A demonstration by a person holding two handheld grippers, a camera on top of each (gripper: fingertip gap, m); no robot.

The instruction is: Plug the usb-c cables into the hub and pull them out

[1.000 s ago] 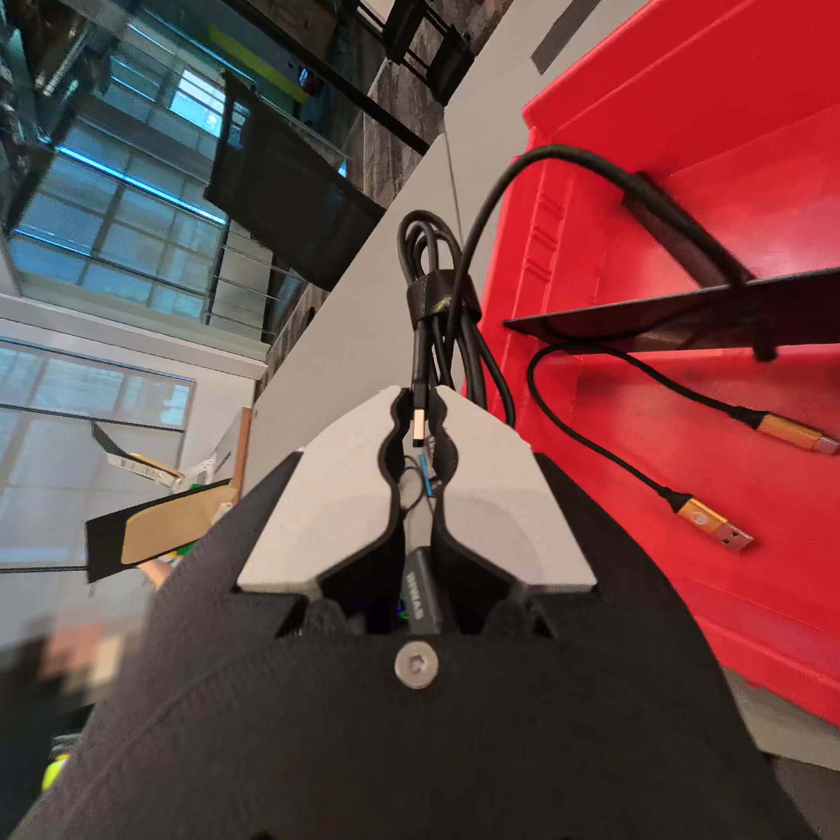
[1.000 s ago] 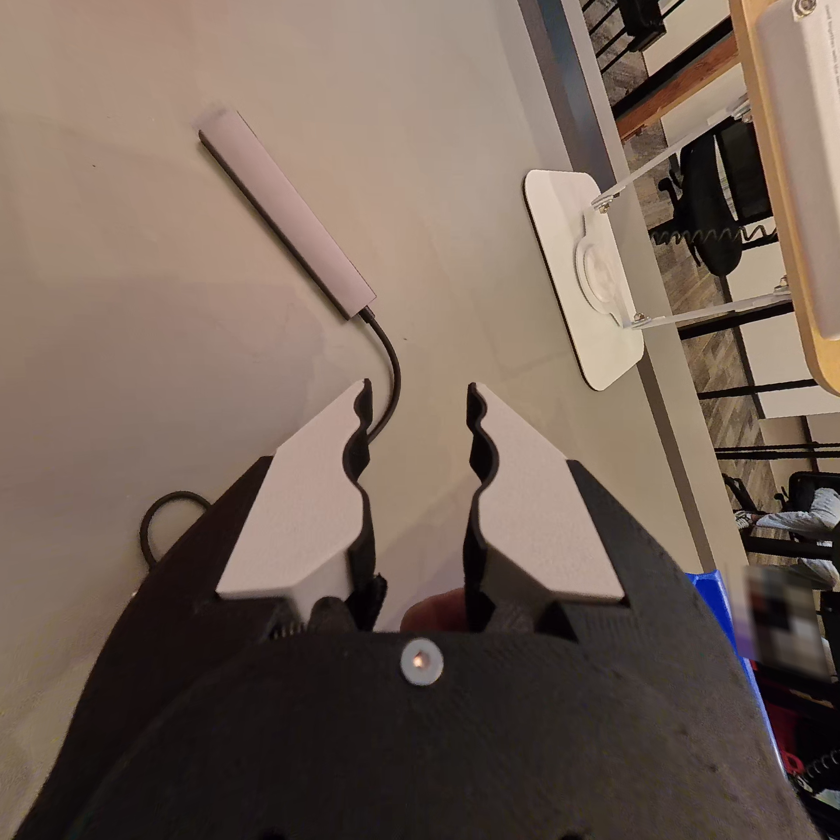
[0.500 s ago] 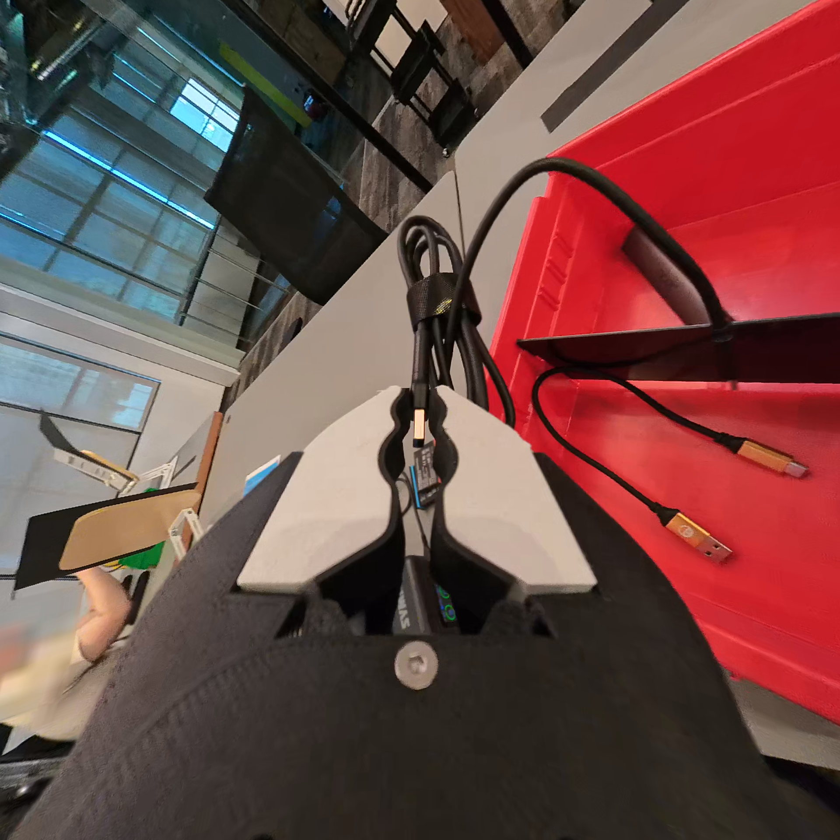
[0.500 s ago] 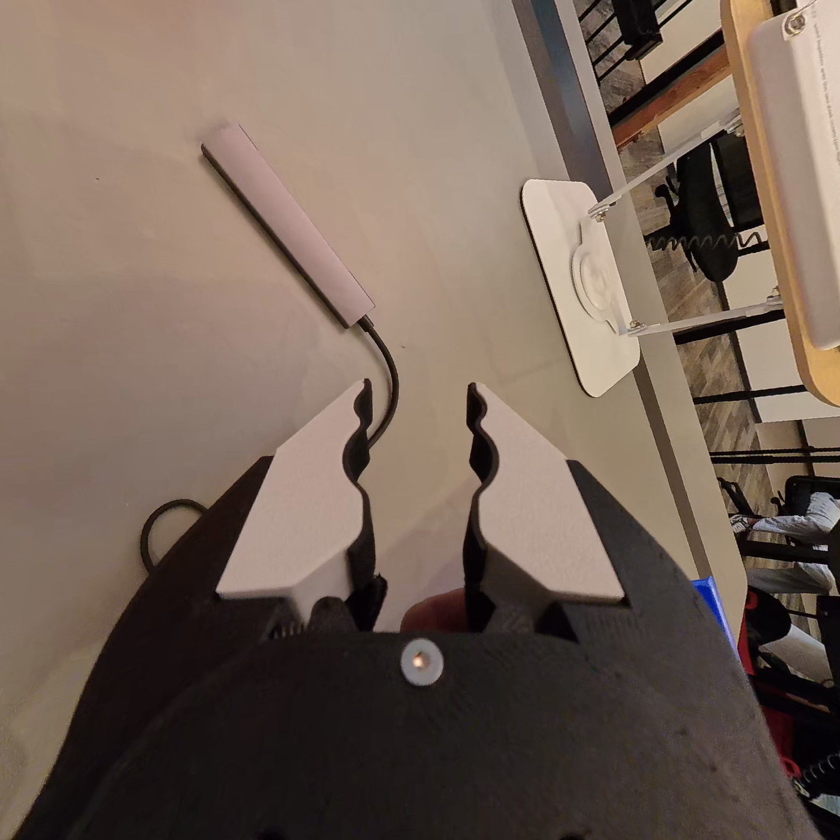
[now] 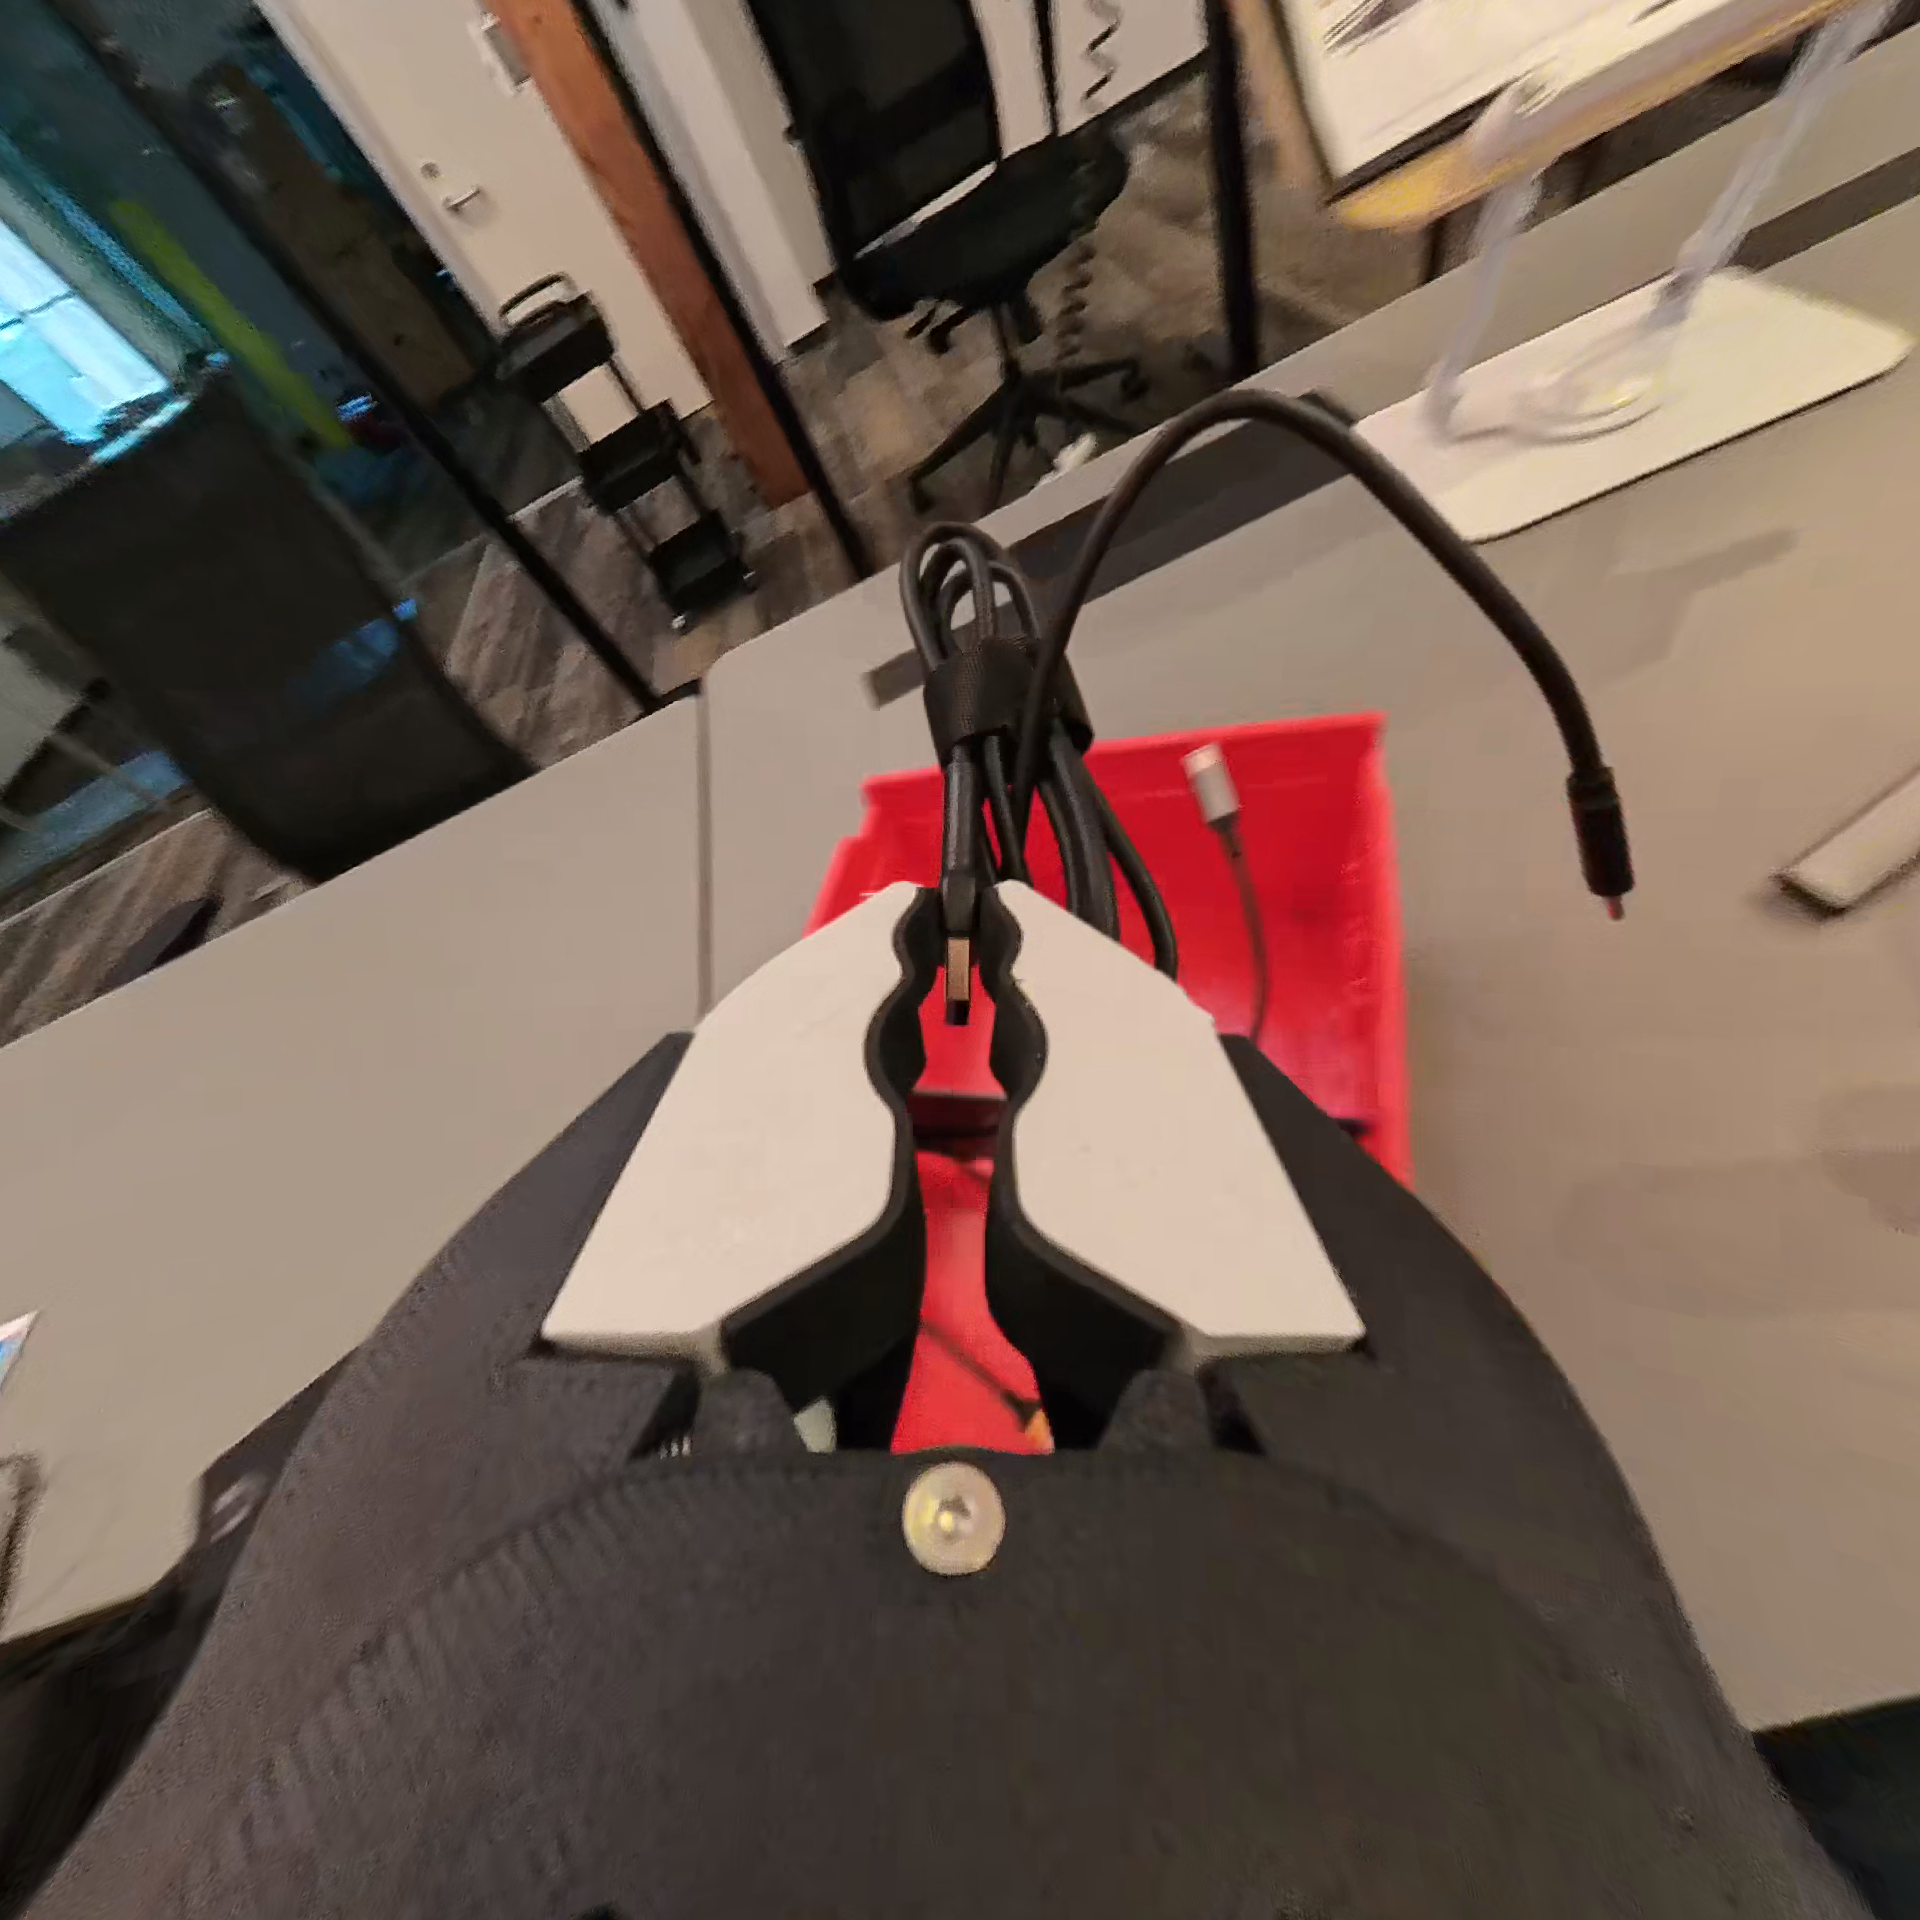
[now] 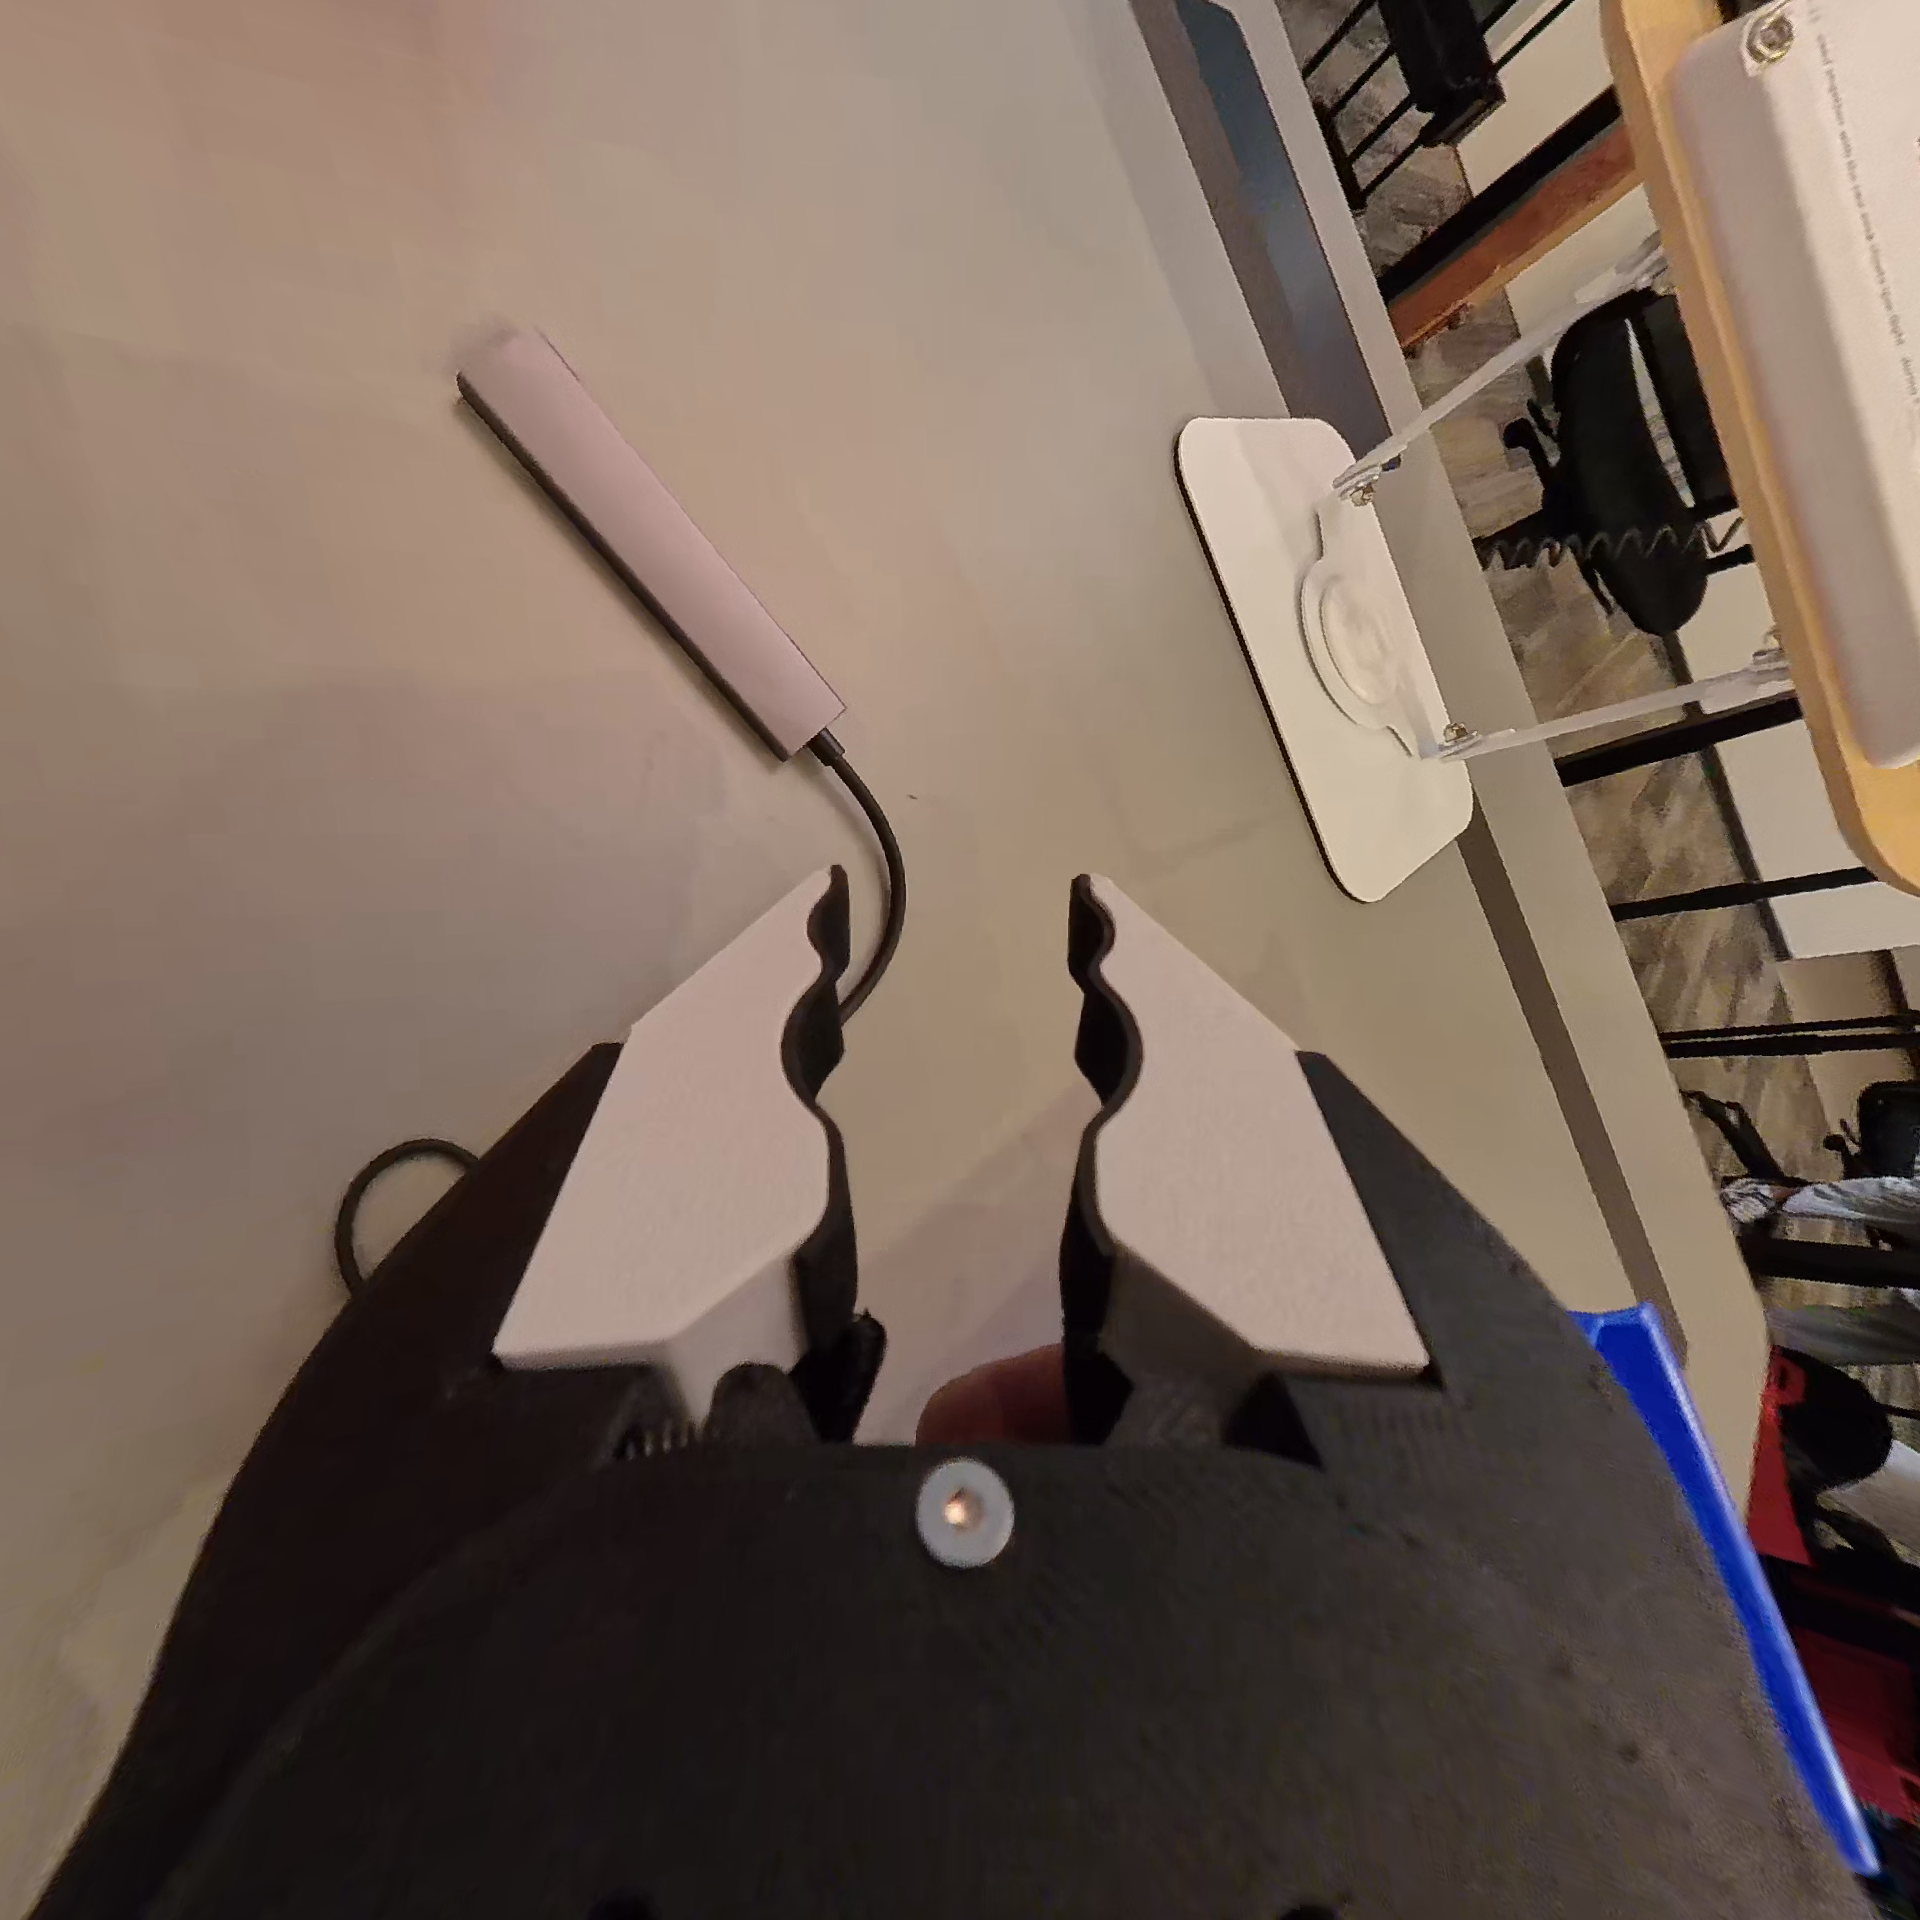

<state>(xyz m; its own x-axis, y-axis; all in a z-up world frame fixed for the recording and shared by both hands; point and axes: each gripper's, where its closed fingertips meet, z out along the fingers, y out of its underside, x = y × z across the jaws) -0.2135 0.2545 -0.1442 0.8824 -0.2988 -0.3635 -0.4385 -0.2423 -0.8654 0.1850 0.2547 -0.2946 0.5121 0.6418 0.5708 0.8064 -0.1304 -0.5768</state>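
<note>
Between the left gripper's [image 5: 961,940] white, wavy-edged fingers [image 5: 790,1122] sits the metal plug [image 5: 958,971] of a black cable, pinched at the tips with its open end pointing back toward the camera. The fingers are closed on it, leaving only a narrow slot behind the plug. Beyond the tips the black cable bundle [image 5: 997,748], cinched by a black strap [image 5: 971,691], rises from the grip, and its free end arcs right to a dark plug with a reddish tip [image 5: 1598,847] hanging in the air above the grey worktop [image 5: 416,987]. Below and behind the bundle is the red plastic bin [image 5: 1330,935], with a silver-plugged braided cable [image 5: 1216,790] lying in it. At the right edge a pale bar, probably the hub, is just visible.

My reading is that the cable is lifted out of the bin but nothing is plugged in yet: this is the carry toward the hub. The dangling plug looks like the end meant for the hub, so the next move probably calls for the other gripper to take it, or for a regrip.

Closest in the right wrist view, the right gripper [image 6: 956,904] hangs over bare worktop with its fingers [image 6: 717,1122] wide apart, holding and touching nothing. Just past its left tip curves the hub's own black lead [image 6: 883,852], running up to the slim silver bar-shaped hub [image 6: 644,551], which lies flat on the worktop with no cables in its side. Farther off stands a white flat stand base [image 6: 1247,582].
</note>
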